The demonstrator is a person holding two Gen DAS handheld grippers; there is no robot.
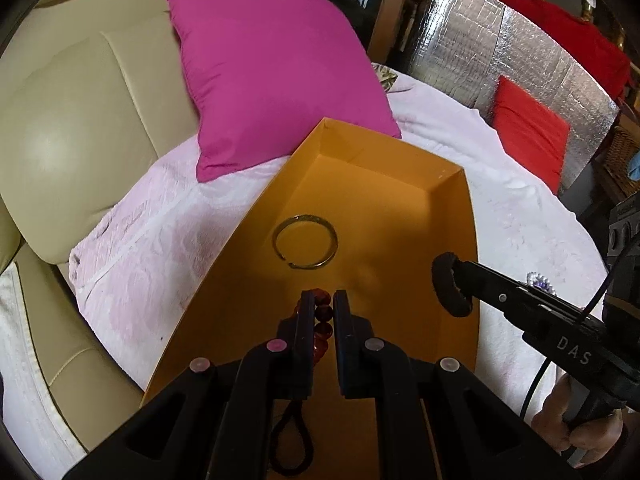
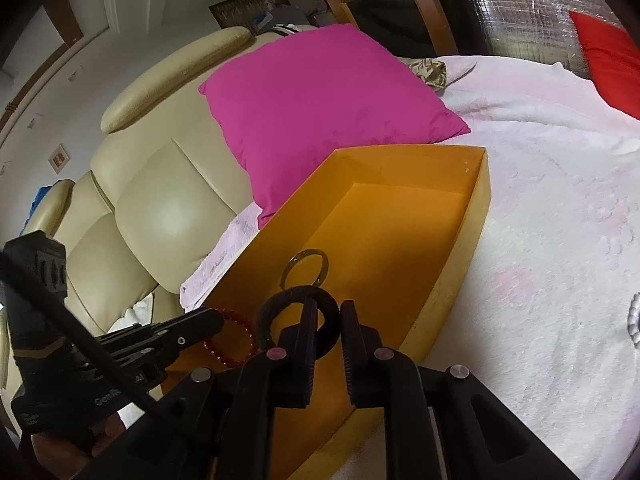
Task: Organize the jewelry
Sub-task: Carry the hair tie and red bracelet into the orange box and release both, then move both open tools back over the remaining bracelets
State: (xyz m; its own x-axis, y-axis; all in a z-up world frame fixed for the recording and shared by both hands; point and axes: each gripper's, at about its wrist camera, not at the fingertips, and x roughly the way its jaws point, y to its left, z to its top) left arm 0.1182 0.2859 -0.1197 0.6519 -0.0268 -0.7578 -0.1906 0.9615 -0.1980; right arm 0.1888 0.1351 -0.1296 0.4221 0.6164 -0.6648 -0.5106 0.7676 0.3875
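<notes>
An open orange box (image 1: 452, 216) (image 2: 476, 224) lies on a pink bedspread. A thin gold bangle (image 1: 306, 242) (image 2: 306, 268) lies flat on its floor. My left gripper (image 1: 323, 300) is shut on a red beaded bracelet (image 1: 323, 320), held over the box's near part; the bracelet also shows in the right wrist view (image 2: 232, 338). My right gripper (image 2: 327, 308) is shut on a black fabric ring (image 2: 280, 304), held above the box; the ring also shows in the left wrist view (image 1: 450, 290). A black loop (image 1: 290, 440) hangs under my left gripper.
A magenta pillow (image 1: 276, 68) (image 2: 324, 112) leans behind the box against a cream leather headboard (image 1: 80, 128). A red cushion (image 1: 528, 132) and a silver foil panel (image 1: 500, 52) stand at the back right. A silver jewel piece (image 1: 540, 282) (image 2: 634, 320) lies on the bedspread to the right.
</notes>
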